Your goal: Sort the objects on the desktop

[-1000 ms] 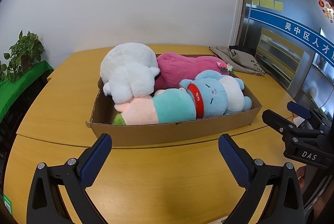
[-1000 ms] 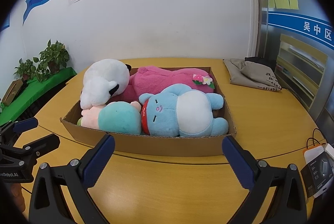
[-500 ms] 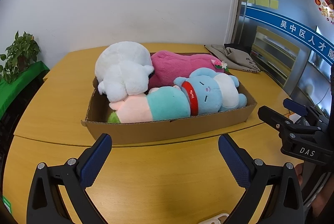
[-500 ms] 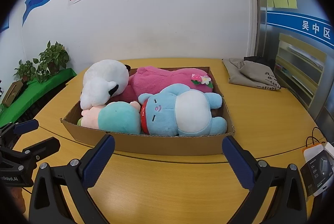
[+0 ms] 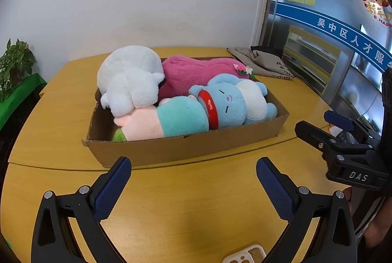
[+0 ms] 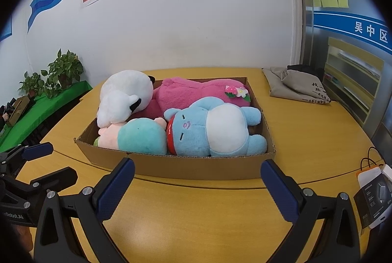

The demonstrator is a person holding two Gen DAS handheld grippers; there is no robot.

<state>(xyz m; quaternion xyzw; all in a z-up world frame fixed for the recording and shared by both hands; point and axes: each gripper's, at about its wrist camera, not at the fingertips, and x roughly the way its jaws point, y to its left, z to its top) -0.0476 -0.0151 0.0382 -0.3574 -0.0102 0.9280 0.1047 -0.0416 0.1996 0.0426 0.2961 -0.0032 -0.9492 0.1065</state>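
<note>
The shallow brown cardboard box [image 5: 186, 149] sits on the yellow wooden table [image 5: 196, 209], holding four plush toys packed against one another: a white plush [image 5: 129, 84] lying partly over a pink-and-teal plush [image 5: 171, 119], a light-blue plush with a red collar [image 5: 232, 103], and a magenta plush with a strawberry-and-flower tag [image 5: 196, 75] along the far wall. Most of the magenta one is hidden behind the others. A white phone case [image 5: 245, 254] is cut off at the bottom edge of the left view. Since a second ago the left camera has drawn nearer the box and swung a little to the right. Only the right view shows a black boxed gadget [image 6: 374, 197] at the table's right edge. The left gripper [image 5: 193, 176] and right gripper [image 6: 197, 176] both hang spread wide and empty in front of the box
</note>
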